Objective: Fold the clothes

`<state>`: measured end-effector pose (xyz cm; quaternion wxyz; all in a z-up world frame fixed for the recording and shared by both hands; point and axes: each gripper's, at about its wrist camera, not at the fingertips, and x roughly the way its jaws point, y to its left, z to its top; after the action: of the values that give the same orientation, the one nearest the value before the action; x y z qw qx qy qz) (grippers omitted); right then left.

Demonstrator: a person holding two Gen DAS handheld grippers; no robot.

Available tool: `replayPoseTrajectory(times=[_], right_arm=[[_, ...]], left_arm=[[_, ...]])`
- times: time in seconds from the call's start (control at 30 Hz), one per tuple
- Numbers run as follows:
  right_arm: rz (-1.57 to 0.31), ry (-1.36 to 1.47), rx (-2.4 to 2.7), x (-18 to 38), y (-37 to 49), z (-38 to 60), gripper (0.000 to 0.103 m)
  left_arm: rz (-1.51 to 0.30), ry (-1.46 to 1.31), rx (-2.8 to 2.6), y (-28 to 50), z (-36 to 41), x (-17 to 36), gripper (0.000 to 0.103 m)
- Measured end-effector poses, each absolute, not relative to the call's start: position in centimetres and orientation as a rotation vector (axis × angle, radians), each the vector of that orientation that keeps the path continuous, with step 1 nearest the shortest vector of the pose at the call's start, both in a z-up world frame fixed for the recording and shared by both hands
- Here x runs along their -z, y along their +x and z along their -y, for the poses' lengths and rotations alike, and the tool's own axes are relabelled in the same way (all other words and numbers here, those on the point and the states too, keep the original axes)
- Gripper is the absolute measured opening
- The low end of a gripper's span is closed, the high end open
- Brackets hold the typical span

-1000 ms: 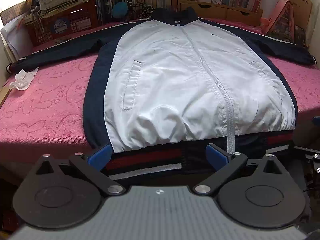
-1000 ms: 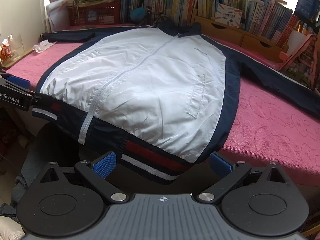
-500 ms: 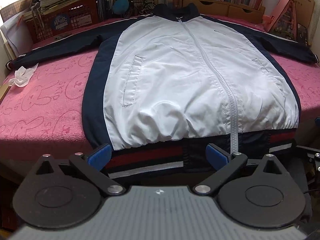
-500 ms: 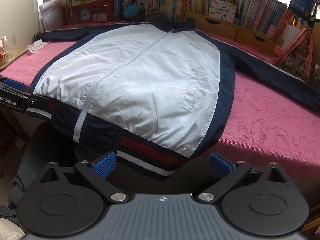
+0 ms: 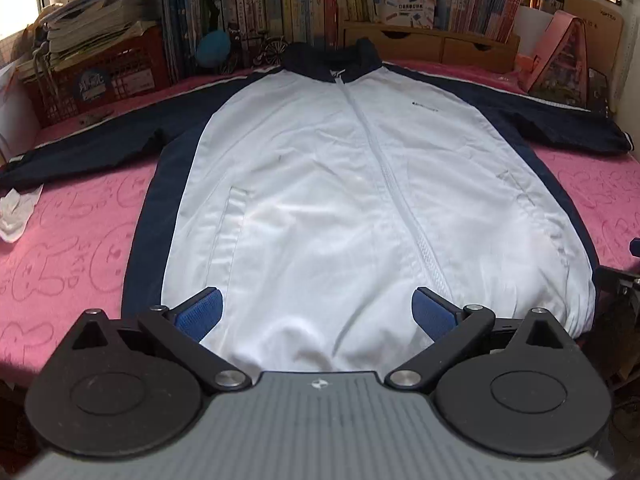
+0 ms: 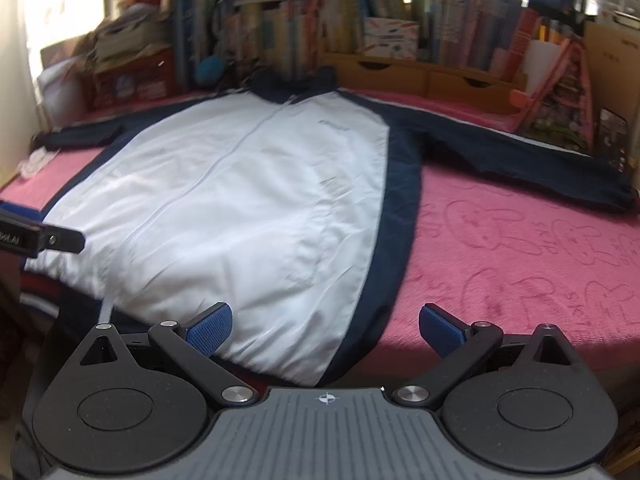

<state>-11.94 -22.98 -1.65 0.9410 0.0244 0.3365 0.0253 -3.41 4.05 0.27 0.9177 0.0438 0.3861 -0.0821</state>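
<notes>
A white and navy zip jacket (image 5: 340,208) lies flat, front up, on a pink cloth, sleeves spread to both sides, collar at the far end. It also shows in the right wrist view (image 6: 240,208), where the striped hem hangs over the front edge. My left gripper (image 5: 316,312) is open and empty, low over the jacket's hem left of the zip. My right gripper (image 6: 326,326) is open and empty, over the jacket's right hem corner and navy side panel. The left gripper's tip (image 6: 44,238) shows at the left edge of the right wrist view.
The pink cloth (image 5: 72,252) covers the table. Bookshelves (image 5: 304,4) and wooden drawers (image 5: 432,44) line the back. A red crate of papers (image 5: 96,76) stands back left. A crumpled tissue (image 5: 16,212) lies at the left. A pink stand (image 5: 560,60) is back right.
Both grippers have risen and moved forward over the jacket's hem. The hem that showed in front of the left gripper is now under it. The jaws stayed open.
</notes>
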Motion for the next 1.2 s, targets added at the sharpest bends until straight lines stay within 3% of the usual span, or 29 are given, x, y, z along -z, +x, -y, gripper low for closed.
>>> replayPoseTrajectory(times=[0.23,0.53,0.87,1.2], right_arm=[[-0.497,0.38,0.206,2.0,-5.3,36.5,0.101],[-0.408,0.544,0.49,4.8,2.4,49.4,0.101],[-0.454,0.49,0.655,7.4,6.7,54.8,0.101],[-0.52,0.485,0.65,7.5,8.7,56.2,0.103]], left_arm=[[-0.629,0.08,0.269,5.9,2.0,-2.6,0.103],[-0.624,0.076,0.293,15.3,9.9,1.0,0.103],[-0.723,0.207,0.287,17.5,13.0,6.0,0.103],[-0.709,0.127,0.306,17.6,12.4,6.6,0.103]])
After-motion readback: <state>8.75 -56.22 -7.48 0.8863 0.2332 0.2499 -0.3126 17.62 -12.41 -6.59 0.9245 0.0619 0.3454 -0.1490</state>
